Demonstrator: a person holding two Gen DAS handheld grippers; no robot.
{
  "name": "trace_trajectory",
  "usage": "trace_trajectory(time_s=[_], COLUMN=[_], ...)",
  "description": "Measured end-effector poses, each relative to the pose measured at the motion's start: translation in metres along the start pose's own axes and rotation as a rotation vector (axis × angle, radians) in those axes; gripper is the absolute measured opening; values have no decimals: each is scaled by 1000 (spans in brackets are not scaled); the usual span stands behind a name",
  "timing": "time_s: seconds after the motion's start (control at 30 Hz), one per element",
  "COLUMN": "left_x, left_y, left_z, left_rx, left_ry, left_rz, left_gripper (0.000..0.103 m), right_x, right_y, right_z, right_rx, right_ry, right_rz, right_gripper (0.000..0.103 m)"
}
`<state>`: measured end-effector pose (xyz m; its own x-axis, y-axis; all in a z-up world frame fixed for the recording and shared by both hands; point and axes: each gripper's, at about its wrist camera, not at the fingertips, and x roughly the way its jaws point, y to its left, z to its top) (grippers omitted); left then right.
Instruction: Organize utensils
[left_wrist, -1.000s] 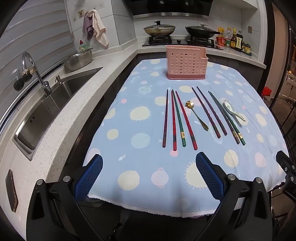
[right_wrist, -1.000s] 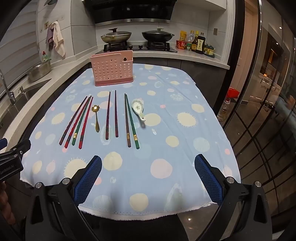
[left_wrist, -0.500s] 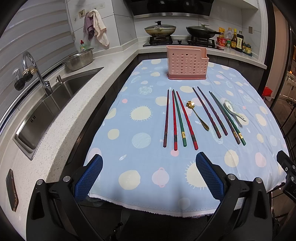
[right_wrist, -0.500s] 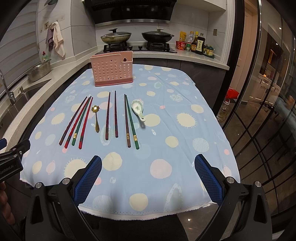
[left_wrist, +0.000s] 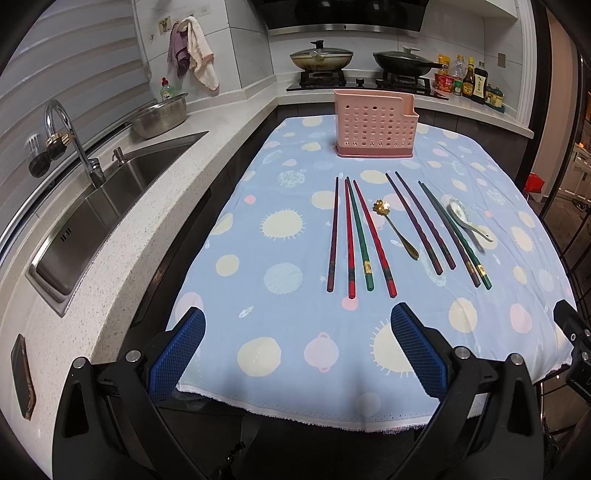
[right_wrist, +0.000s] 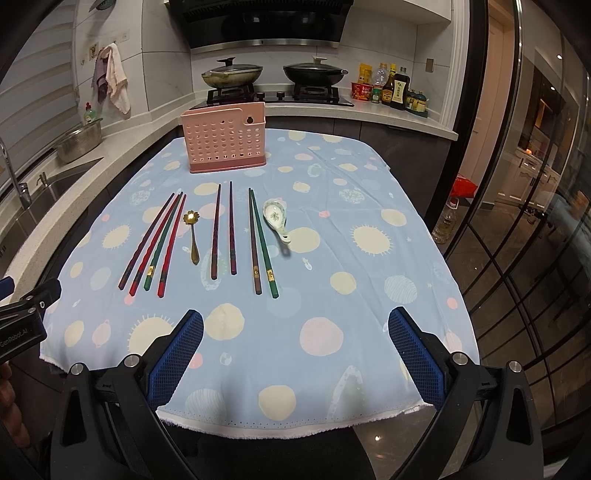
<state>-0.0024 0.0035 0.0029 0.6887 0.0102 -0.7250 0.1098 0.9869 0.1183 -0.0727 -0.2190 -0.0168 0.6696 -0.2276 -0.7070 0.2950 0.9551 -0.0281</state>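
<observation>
A pink perforated utensil holder (left_wrist: 375, 127) (right_wrist: 224, 142) stands at the far end of the table. Several chopsticks lie in a row on the cloth: a left group (left_wrist: 356, 236) (right_wrist: 157, 242), a dark middle pair (left_wrist: 421, 221) (right_wrist: 223, 232), and a brown and green pair (left_wrist: 456, 232) (right_wrist: 262, 243). A gold spoon (left_wrist: 397, 229) (right_wrist: 192, 236) and a white ceramic spoon (left_wrist: 467, 219) (right_wrist: 277, 219) lie among them. My left gripper (left_wrist: 297, 317) and right gripper (right_wrist: 295, 317) are open and empty, over the table's near edge.
The table carries a blue dotted cloth (left_wrist: 280, 280) (right_wrist: 332, 258). A sink (left_wrist: 110, 206) and a metal bowl (left_wrist: 160, 114) are on the counter to the left. Pans (right_wrist: 273, 74) and bottles (right_wrist: 391, 90) stand behind. Glass doors (right_wrist: 524, 221) are to the right.
Both views have crept slightly; the utensils and holder have not moved, and both grippers stay open.
</observation>
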Motion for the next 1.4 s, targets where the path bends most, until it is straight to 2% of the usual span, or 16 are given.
trace_trajectory(time_s=[1.4], left_x=[1], left_y=[1], left_z=[-2], left_rx=[0], left_ry=[3], left_rz=[-2], left_gripper=[96], right_x=[-2], right_y=[-1], right_z=[6], right_rx=[2], right_ry=[1], right_rz=[11], right_gripper=[96])
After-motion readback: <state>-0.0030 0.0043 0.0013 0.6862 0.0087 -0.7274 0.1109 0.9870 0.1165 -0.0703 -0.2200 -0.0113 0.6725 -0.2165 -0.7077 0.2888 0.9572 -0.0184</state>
